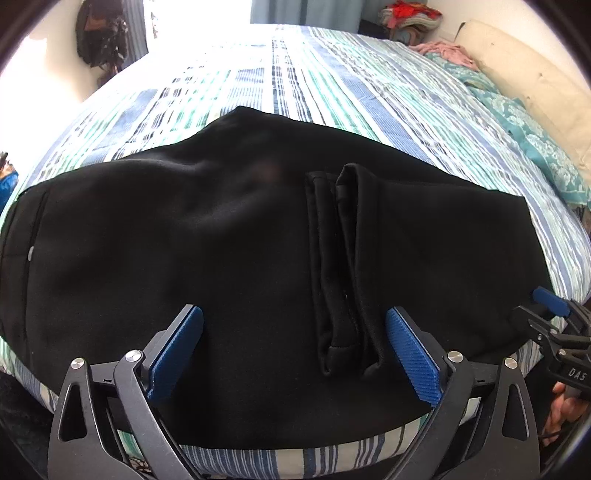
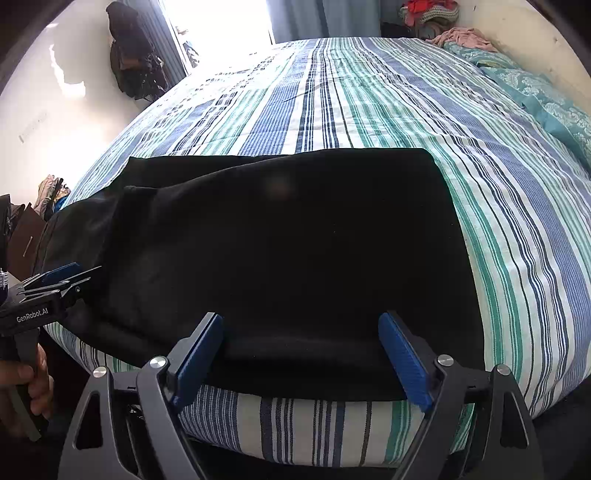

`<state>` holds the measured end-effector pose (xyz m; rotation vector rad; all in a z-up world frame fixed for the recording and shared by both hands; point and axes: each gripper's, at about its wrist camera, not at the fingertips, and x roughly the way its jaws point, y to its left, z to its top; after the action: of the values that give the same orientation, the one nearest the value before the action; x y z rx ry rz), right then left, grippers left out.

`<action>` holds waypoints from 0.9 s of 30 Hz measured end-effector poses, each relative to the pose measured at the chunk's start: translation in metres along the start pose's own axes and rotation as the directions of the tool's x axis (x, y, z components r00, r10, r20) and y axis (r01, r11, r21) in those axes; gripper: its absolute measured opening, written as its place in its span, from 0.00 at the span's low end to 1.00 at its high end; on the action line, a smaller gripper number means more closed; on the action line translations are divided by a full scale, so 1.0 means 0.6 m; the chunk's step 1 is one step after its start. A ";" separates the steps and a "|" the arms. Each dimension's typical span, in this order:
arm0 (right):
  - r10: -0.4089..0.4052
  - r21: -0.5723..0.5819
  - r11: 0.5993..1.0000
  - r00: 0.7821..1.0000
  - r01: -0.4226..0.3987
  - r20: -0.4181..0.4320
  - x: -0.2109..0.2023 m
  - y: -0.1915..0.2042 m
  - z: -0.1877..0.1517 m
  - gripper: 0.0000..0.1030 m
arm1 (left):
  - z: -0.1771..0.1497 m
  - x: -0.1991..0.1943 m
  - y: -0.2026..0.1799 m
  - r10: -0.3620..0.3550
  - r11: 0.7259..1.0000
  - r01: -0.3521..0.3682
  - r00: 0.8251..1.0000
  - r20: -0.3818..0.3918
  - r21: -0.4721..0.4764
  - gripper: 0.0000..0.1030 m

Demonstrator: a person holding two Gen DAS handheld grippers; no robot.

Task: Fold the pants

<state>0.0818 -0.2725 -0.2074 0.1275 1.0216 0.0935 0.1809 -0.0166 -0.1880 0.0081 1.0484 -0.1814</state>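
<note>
At the near edge of the striped bed (image 2: 369, 92), the left gripper (image 1: 293, 339) and right gripper (image 2: 301, 349) hung spread wide, pinching nothing, over the black pants (image 1: 221, 240). These lay flat along that edge, soft and limp; their hems (image 1: 343, 354), nearest, looked the likeliest hold. Beyond, pillows (image 1: 517, 85) lay along the bed's far side.

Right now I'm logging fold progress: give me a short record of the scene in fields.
garment: black pants, folded, lying flat
surface: striped bed cover
hems: leg ends folded onto the top layer
left tool: open, holding nothing
right tool: open, over the pants' near edge
background: teal pillow, clothes pile
</note>
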 end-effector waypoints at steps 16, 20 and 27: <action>-0.009 -0.034 0.999 1.000 0.010 0.015 0.013 0.016 -0.004 0.99 | -0.006 0.003 -0.005 0.012 1.000 -0.013 1.000 0.013 0.018 1.00; -0.016 -0.037 0.999 1.000 0.016 0.014 0.015 0.019 -0.003 1.00 | -0.007 0.003 -0.006 0.011 1.000 -0.011 1.000 0.014 0.017 1.00; -0.016 -0.033 0.999 1.000 0.016 0.010 0.015 0.017 -0.002 1.00 | -0.005 0.006 -0.005 0.006 1.000 -0.006 1.000 0.005 0.014 1.00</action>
<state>0.0851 -0.2610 -0.2143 0.0895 1.0106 0.0952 0.1797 -0.0195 -0.1921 0.0236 1.0418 -0.1835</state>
